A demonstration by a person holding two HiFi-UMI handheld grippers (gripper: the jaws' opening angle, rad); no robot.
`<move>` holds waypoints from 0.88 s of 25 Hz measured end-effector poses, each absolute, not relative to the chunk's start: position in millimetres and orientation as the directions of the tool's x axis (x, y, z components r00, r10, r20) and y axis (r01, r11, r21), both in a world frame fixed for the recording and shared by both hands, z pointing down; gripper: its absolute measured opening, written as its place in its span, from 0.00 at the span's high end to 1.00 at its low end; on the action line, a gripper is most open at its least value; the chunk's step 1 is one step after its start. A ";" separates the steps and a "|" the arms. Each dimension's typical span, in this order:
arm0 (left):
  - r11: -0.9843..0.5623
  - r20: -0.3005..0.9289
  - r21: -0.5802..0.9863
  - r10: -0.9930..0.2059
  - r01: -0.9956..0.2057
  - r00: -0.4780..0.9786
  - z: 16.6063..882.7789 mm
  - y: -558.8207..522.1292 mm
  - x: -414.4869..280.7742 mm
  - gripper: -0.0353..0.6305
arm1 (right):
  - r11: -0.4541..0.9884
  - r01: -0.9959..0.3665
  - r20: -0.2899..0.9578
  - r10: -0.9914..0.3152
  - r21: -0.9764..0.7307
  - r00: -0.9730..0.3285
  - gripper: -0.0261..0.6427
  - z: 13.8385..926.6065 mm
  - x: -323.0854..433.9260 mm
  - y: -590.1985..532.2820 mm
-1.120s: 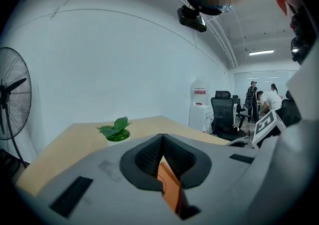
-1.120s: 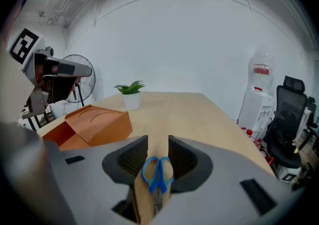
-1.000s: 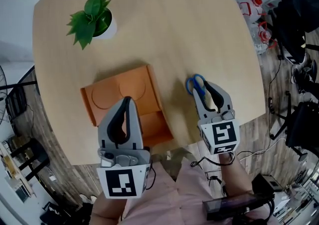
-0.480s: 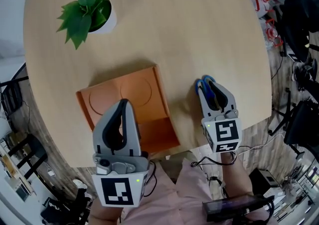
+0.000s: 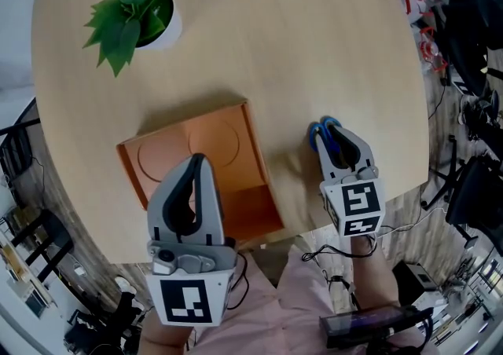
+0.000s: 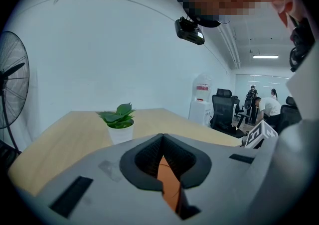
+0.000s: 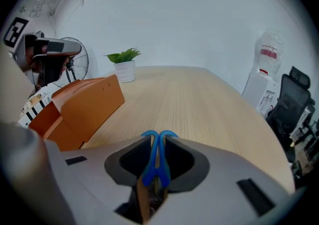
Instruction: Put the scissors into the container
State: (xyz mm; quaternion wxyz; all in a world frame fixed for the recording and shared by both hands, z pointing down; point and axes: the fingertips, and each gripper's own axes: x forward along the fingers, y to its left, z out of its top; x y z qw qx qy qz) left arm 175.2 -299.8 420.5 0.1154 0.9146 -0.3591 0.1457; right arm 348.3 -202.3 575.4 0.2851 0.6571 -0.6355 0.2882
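Head view: left hand-held gripper (image 5: pixel 197 160) over orange container (image 5: pixel 161 153) on counter (image 5: pixel 299 39), right hand-held gripper (image 5: pixel 336 137) just beside container, blue scissors (image 5: pixel 316 132) at its tips, left gripper view: jaws together, empty, right gripper view: jaws clamped on scissors handles

A round light-wood table (image 5: pixel 314 47) fills the view. At its 11 o'clock stands a leafy green plant in a white pot (image 5: pixel 134 8). Toward 7 o'clock lies an orange square plastic container (image 5: pixel 212 141), with the grey left gripper (image 5: pixel 196 162) over its near part. At 5 o'clock the grey right gripper (image 5: pixel 333 130) points toward 12, with blue-handled scissors (image 5: pixel 317 129) showing at its tips.
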 end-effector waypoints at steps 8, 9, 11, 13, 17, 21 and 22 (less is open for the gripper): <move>-0.719 0.313 0.089 -0.637 -0.689 0.705 402.6 -289.7 169.9 0.94 | -0.050 -0.998 0.678 -0.733 0.036 0.061 0.85 552.2 347.4 -191.7; -0.719 0.308 0.085 -0.639 -0.689 0.705 399.8 -287.0 168.6 0.94 | -0.058 -0.998 0.661 -0.747 0.040 0.070 0.85 545.9 347.8 -191.0; -0.721 0.297 0.075 -0.643 -0.689 0.706 393.6 -281.0 165.8 0.94 | -0.070 -0.996 0.626 -0.775 0.051 0.087 0.85 532.0 347.4 -189.5; -0.723 0.285 0.064 -0.647 -0.688 0.707 386.4 -275.2 163.0 0.94 | -0.083 -0.995 0.590 -0.801 0.061 0.102 0.85 516.8 346.3 -187.4; -0.724 0.242 0.046 -0.661 -0.688 0.711 365.4 -260.0 159.2 0.94 | -0.107 -0.992 0.510 -0.850 0.072 0.128 0.85 481.3 345.8 -177.9; -0.721 0.184 0.035 -0.676 -0.692 0.714 339.8 -240.7 155.4 0.94 | -0.124 -0.989 0.409 -0.901 0.075 0.144 0.85 433.9 347.2 -170.7; -0.720 0.169 0.032 -0.679 -0.693 0.714 332.6 -235.2 154.7 0.94 | -0.124 -0.989 0.383 -0.912 0.078 0.144 0.85 420.5 347.2 -168.7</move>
